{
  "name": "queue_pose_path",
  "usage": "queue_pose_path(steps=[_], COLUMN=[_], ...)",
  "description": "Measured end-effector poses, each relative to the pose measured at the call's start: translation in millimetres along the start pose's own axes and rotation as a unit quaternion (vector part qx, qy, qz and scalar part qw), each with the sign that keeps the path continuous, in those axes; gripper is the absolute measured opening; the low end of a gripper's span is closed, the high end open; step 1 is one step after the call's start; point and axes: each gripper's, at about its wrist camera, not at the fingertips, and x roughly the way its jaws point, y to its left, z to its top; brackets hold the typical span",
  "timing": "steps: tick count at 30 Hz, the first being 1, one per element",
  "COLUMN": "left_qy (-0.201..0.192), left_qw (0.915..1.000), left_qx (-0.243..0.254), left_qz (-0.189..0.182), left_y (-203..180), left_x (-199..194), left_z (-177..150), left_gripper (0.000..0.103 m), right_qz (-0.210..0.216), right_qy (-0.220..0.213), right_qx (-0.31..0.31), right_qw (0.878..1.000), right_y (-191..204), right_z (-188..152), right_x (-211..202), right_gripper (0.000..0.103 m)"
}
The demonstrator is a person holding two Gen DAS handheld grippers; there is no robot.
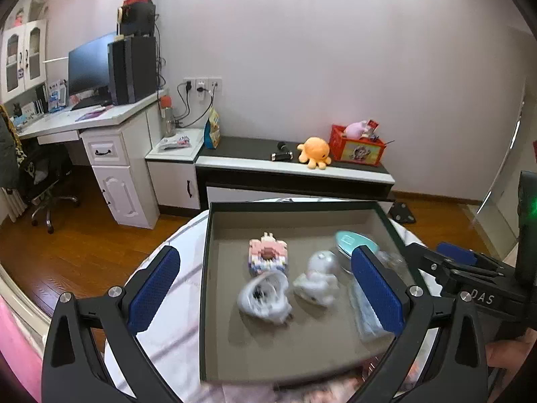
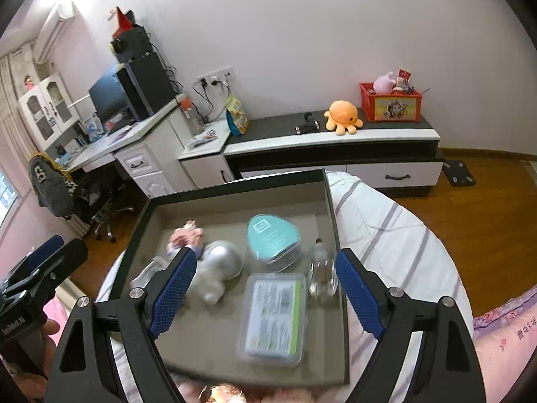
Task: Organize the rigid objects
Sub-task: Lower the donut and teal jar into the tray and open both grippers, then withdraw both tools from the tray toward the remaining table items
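A shallow grey tray with a dark rim lies on a striped white cloth. In it are a pink block figure, a white wrapped bundle, a silver-white round-headed toy, a teal lidded box, a clear case with a green label and a small clear bottle. My left gripper is open above the tray. My right gripper is open above the case. Both are empty.
The striped cloth covers a round surface over a wooden floor. A low cabinet by the wall holds an orange plush octopus and a red crate. A desk with a monitor is at left.
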Motion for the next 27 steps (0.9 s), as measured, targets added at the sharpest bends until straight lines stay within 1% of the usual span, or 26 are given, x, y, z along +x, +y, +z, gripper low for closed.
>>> queue_pose_path(steps=[2,5,7,10,15,19,22,25,27], left_qy=[-0.009,-0.017,-0.017,-0.018,-0.030,-0.039,-0.034,-0.031,-0.030], left_qw=[0.9999,0.9997,0.9998,0.9998,0.9993,0.9985,0.9988,0.9988,0.9989], left_qx=[0.007,0.015,0.011,0.005,-0.005,-0.009,-0.023,-0.017,-0.017], left_qz=[-0.001,0.008,0.007,0.009,0.022,0.037,0.029,0.035,0.033], left_y=[-3.8,-9.3,-9.7,-11.3,-16.4,-18.6,-15.3,-18.6,-20.7], left_x=[-19.4,-42.9,-54.9,-73.1,-101.8,-119.7,-126.8,-131.4,-134.5], left_z=[-10.0,-25.7,-35.4,-53.0,-78.9,-95.7,-106.6,-114.8,-117.8], left_gripper=[0.103,0.103,0.103,0.103,0.103,0.103,0.103,0.103,0.103], right_qz=[0.002,0.009,0.023,0.026,0.014,-0.008,-0.020,-0.025,-0.025], right_qy=[-0.010,-0.019,-0.024,-0.035,-0.057,-0.081,-0.089,-0.095,-0.095], right_qx=[-0.010,-0.015,-0.017,-0.025,-0.033,-0.024,-0.021,-0.020,-0.029], right_qw=[1.000,1.000,0.999,0.999,0.998,0.996,0.996,0.995,0.995], right_y=[6.8,13.9,17.1,20.8,20.0,14.2,14.1,16.9,23.3], right_z=[-8.9,-26.7,-43.4,-66.3,-93.2,-110.5,-120.5,-127.6,-130.9], right_x=[-16.1,-38.9,-56.0,-78.1,-107.4,-130.2,-141.2,-149.9,-153.2], right_gripper=[0.086,0.086,0.086,0.086,0.086,0.086,0.086,0.086,0.086])
